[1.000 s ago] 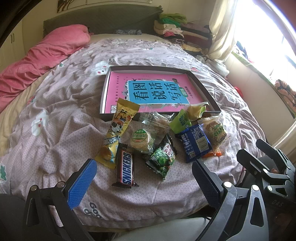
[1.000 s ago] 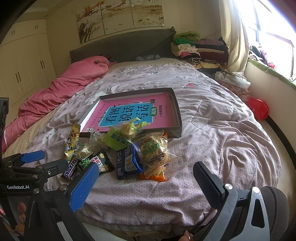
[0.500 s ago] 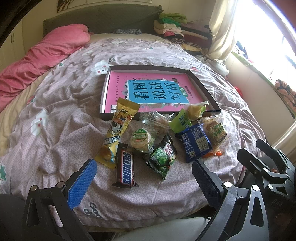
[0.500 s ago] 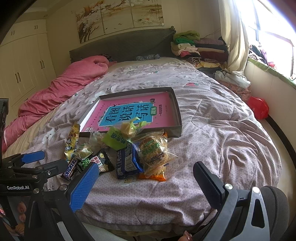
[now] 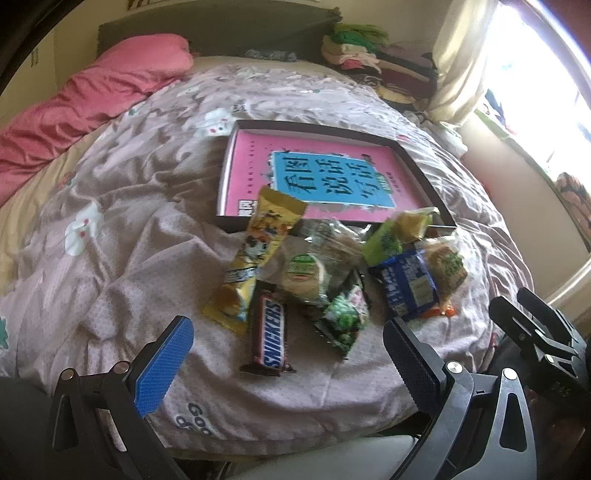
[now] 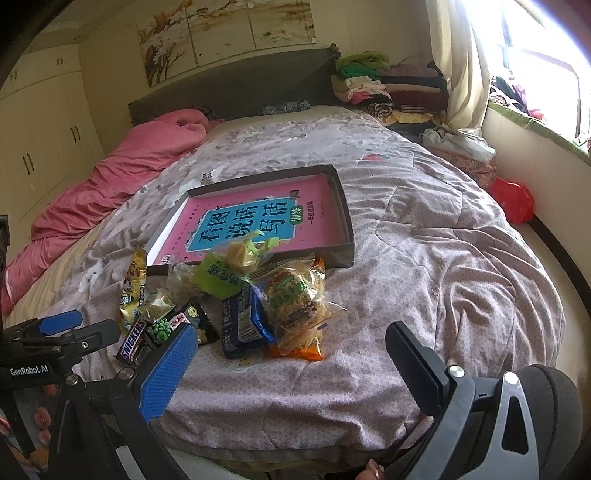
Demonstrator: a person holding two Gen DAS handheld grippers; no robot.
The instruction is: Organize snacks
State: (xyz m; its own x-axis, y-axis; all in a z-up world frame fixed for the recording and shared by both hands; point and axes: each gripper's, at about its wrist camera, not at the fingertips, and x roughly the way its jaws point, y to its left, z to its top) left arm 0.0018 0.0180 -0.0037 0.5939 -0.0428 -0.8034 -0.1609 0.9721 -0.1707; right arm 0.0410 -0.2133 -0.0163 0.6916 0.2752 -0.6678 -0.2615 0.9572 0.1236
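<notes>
Snack pile (image 5: 325, 280) on bed (image 5: 122, 266), against near wall of shallow box (image 5: 424, 173). Left tool (image 5: 288, 354), right tool (image 6: 291, 354): both spread wide, empty, short of pile. Advice: take Snickers bar (image 5: 271, 332) first, nearest, lying clear; pinch across narrow width.

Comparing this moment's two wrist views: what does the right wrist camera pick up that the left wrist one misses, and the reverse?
Only the right wrist view shows the wall paintings, the wardrobe doors, the red bag by the wall and the left gripper. Only the left wrist view shows the Snickers bar unobstructed and the right gripper. Both share the tray holding the pink book, the snack pile and the pink duvet.
</notes>
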